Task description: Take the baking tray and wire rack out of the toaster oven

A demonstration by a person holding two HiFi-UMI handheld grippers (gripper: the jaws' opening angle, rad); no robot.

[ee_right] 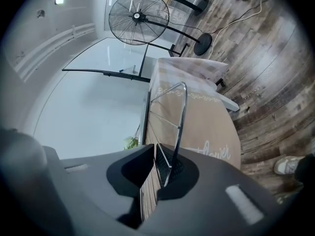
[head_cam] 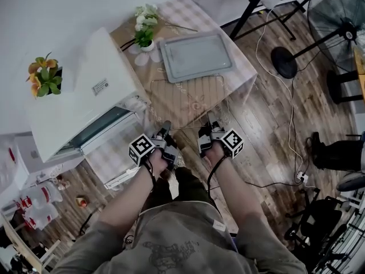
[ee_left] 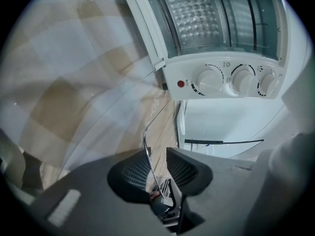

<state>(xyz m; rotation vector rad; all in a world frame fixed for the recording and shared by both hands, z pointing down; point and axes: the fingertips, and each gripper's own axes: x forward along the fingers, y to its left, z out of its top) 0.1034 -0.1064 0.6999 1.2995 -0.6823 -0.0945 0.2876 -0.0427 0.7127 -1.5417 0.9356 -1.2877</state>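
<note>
The grey baking tray (head_cam: 197, 56) lies flat on the checked table (head_cam: 242, 67), beyond the wire rack (head_cam: 191, 99). The rack rests on the tablecloth with its near edge at the table's front. My left gripper (head_cam: 166, 131) and right gripper (head_cam: 209, 128) sit at that near edge. In the left gripper view the rack's wire (ee_left: 149, 132) runs between the jaws of the left gripper (ee_left: 157, 157), with a gap to the right pad. In the right gripper view the rack (ee_right: 180, 109) leans on one pad of the right gripper (ee_right: 165, 154), clear of the other. The white toaster oven (head_cam: 85, 90) stands left, door open.
A white flower pot (head_cam: 145, 33) stands by the tray and an orange plant (head_cam: 44, 76) sits behind the oven. The oven's knobs (ee_left: 231, 80) face my left gripper. A floor fan (head_cam: 336, 21), a stand and a cable (head_cam: 291, 124) occupy the wooden floor on the right.
</note>
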